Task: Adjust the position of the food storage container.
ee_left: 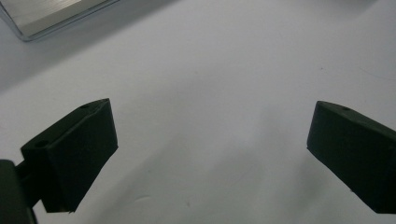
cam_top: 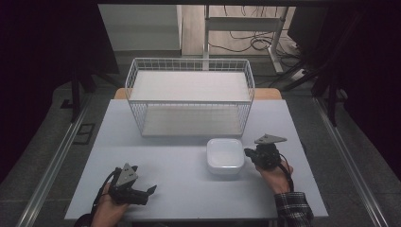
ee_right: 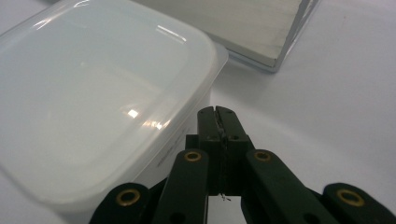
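We see a pale bench (cam_top: 189, 156) carrying a white wire basket (cam_top: 189, 94) along the middle of its far edge, with a flat white panel lying across the basket's top and another at its bottom; just in front of the basket's right half sits a white lidded plastic container (cam_top: 225, 155), square with rounded corners, its lid on.

The right hand-held gripper (cam_top: 248, 152) lies near the bench's right edge, held by a hand coming from a checked sleeve (cam_top: 294, 209); its jaws are pressed together with nothing between them, and their tips sit just beside the container's right side; in the right gripper view the closed tips (ee_right: 218, 114) seem to meet the container (ee_right: 93, 107) just under the lid's rim, though we cannot tell for sure whether they touch or merely stand close.

The left hand-held gripper (cam_top: 149, 190) is near the front left corner of the bench, well apart from the container, pointing toward the right edge; in the left gripper view its jaws (ee_left: 210, 149) are spread wide over bare bench surface, holding nothing.
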The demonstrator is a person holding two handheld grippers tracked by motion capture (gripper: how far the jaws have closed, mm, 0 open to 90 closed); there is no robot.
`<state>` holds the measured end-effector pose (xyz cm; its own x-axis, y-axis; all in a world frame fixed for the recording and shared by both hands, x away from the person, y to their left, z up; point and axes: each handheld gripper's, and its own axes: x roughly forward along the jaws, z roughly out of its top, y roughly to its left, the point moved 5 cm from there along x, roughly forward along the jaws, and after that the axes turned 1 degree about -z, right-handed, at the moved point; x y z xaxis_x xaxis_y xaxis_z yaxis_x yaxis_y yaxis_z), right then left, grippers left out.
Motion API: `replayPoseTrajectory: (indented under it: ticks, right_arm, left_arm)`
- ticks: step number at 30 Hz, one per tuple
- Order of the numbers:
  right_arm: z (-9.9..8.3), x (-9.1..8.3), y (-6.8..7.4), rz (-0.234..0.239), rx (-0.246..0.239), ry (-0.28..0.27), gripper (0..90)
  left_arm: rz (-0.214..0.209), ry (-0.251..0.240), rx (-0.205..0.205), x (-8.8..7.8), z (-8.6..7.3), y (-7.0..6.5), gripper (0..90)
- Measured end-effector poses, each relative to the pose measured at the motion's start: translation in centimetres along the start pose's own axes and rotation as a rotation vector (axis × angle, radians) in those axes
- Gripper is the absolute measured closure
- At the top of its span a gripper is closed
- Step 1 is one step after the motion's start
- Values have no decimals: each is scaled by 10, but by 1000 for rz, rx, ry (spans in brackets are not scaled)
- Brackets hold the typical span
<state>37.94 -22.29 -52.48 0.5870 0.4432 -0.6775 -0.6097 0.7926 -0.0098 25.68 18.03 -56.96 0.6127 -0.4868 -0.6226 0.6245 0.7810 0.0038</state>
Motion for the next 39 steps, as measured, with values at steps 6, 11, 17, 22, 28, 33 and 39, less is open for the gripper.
replayPoseTrajectory:
  ticks: [6,11,17,22,28,33,39]
  right_arm:
    - [8,13,-7,8,4,1,894]
    - [13,22,-10,13,-7,-1,894]
    - [14,25,-5,36,-9,4,893]
    - [15,26,4,51,-24,12,892]
    - [15,25,16,75,-42,23,892]
    - [14,24,26,100,-55,29,892]
    - [13,23,40,130,-58,32,892]
  left_arm:
    - [6,0,-1,0,0,1,13]
    - [8,2,-1,0,0,1,13]
    - [9,4,0,0,0,1,14]
    - [12,3,2,-1,0,1,15]
    - [13,3,3,-1,0,1,16]
    - [12,4,-1,-1,0,1,18]
    - [8,5,-15,-1,0,0,18]
